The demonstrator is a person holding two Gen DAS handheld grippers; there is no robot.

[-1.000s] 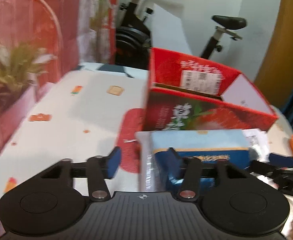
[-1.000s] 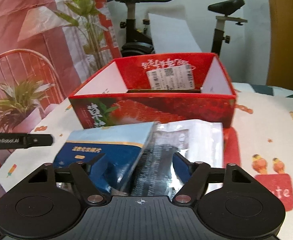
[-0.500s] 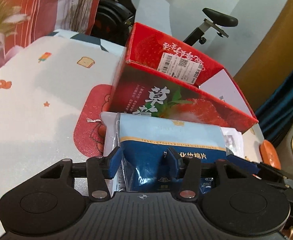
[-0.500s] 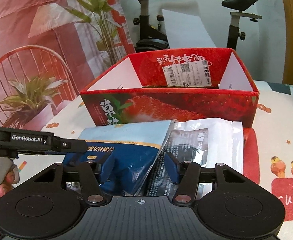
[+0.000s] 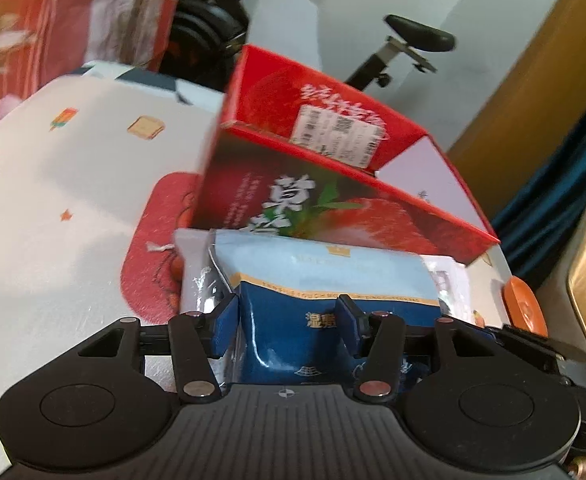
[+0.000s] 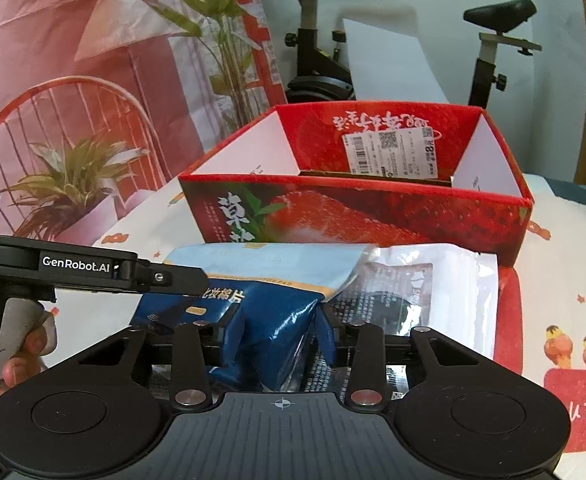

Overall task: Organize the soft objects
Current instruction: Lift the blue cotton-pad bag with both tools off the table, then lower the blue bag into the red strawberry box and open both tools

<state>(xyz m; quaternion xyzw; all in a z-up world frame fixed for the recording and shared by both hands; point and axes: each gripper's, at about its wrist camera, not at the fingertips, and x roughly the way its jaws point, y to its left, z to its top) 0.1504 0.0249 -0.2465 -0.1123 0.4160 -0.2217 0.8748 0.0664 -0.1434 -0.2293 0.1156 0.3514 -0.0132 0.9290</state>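
On the patterned tabletop (image 5: pixel 73 208), an open red strawberry box (image 6: pixel 373 216) stands just behind a blue cotton-pad pack (image 6: pixel 261 300). Both the left gripper (image 5: pixel 285 320) and right gripper (image 6: pixel 267 330) pinch it, apparently over a clear packet (image 6: pixel 433 292).

L hand-held gripper (image 5: pixel 287 322) & R hand-held gripper (image 6: pixel 267 334): both clamped, level, side by side.

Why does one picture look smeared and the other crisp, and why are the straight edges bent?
Left wrist view: motion blur smears the red box and its label. Right wrist view: sharp, with glare on the blue pack. Both: the fisheye lens bends straight lines and darkens the corners.
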